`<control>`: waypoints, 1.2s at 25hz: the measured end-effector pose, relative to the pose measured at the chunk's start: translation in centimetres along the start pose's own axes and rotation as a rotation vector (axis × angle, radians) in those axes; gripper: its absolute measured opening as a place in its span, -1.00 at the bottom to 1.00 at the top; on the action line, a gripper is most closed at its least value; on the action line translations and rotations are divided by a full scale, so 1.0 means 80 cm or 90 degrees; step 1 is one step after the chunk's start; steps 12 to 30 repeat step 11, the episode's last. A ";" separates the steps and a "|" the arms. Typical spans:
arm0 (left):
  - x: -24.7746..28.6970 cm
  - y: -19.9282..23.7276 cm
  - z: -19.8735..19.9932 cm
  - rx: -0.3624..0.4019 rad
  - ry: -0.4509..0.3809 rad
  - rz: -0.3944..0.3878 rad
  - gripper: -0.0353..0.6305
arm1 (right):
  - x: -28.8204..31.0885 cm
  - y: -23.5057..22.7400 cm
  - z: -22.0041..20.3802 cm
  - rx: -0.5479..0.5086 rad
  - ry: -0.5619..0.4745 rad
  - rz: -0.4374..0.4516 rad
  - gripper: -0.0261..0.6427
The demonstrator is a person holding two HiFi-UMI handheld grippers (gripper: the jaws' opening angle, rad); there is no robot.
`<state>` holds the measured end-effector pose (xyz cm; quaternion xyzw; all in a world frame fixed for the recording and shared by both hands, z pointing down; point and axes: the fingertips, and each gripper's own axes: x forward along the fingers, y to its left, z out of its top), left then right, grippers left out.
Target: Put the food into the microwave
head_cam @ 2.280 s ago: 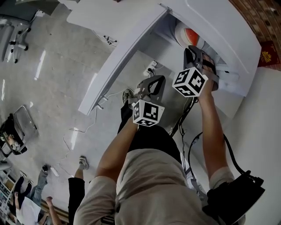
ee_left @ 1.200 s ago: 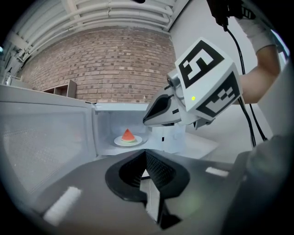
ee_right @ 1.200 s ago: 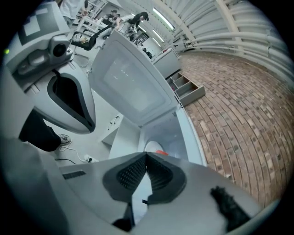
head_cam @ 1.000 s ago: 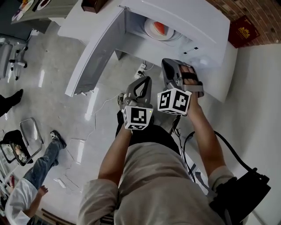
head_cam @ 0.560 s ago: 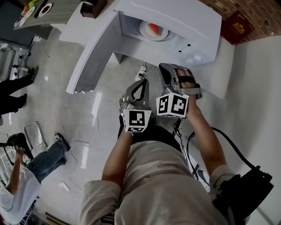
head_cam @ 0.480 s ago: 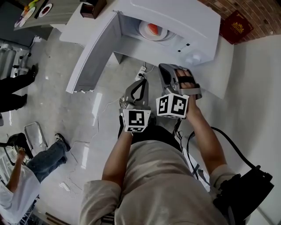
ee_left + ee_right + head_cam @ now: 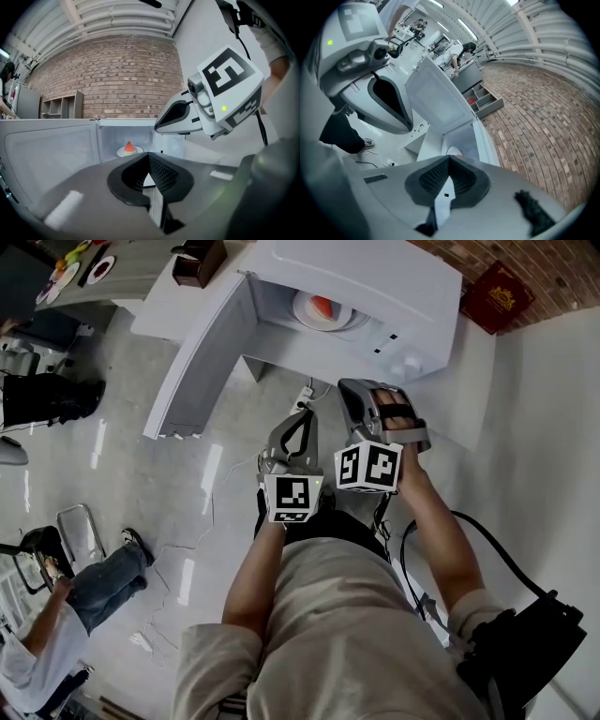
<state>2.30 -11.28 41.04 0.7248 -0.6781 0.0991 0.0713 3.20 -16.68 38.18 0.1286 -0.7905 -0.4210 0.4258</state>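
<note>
Left gripper (image 7: 149, 155): jaws pressed together at the tips, nothing between them. Right gripper (image 7: 449, 159), the same story: jaws closed, empty. The person holds the two up side by side, close but not touching, both aimed toward the microwave (image 7: 375, 282) and well short of it.

The microwave door (image 7: 202, 362) is swung wide open to the left. And there's the food (image 7: 129, 147) — a red wedge sitting on a white plate (image 7: 138, 152) on the floor of the cavity, apart from both grippers. In the head view the plate shows just under the top edge of the opening.

Outward now — the microwave stands on a white counter (image 7: 483, 357) against a brick wall (image 7: 117, 79), with a dark red booklet (image 7: 495, 296) bearing a gold emblem near its right side. Down on the glossy floor (image 7: 141, 465), well off to the lower left, another person (image 7: 56, 643) is in view.
</note>
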 end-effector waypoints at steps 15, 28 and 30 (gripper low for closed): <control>0.001 -0.007 0.002 0.000 0.001 -0.001 -0.88 | -0.005 0.003 -0.006 0.000 -0.003 0.001 -0.89; 0.001 -0.007 0.002 0.000 0.001 -0.001 -0.88 | -0.005 0.003 -0.006 0.000 -0.003 0.001 -0.89; 0.001 -0.007 0.002 0.000 0.001 -0.001 -0.88 | -0.005 0.003 -0.006 0.000 -0.003 0.001 -0.89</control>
